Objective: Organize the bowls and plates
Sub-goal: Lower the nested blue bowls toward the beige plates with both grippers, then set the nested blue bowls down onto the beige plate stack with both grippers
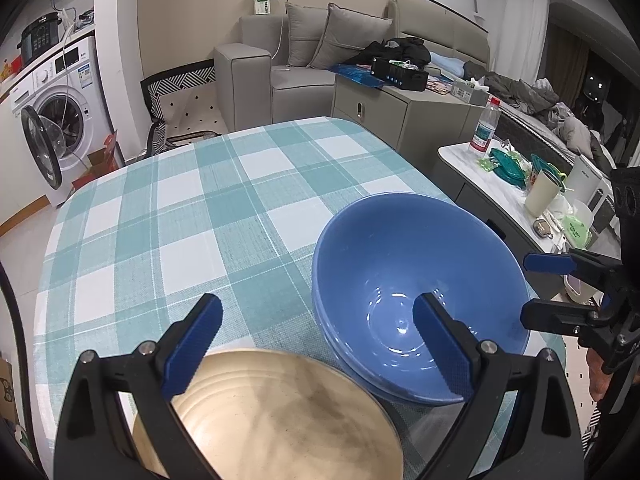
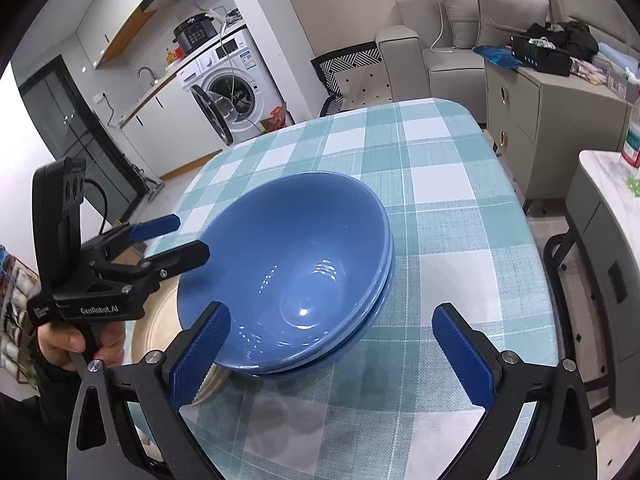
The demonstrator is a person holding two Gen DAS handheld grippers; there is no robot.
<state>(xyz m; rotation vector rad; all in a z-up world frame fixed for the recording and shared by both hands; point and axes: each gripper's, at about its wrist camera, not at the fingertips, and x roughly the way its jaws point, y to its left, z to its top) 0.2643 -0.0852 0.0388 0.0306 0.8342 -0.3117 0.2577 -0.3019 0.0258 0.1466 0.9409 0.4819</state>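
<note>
Already nested, two glossy blue bowls (image 2: 288,276) sit stacked on the checked teal tablecloth (image 1: 168,216), just beside a round beige plate (image 1: 276,412), likely to save space. Left gripper (image 1: 316,348) and right gripper (image 2: 332,356) hover wide open, empty.

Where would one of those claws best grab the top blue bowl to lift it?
Probably by the rim of the top blue bowl, one finger inside and one outside. It sits nested upright in a second bowl, so only its thin rim stands free. The right claw is open and nearest the edge facing it, with clear tablecloth on its outer side.
</note>
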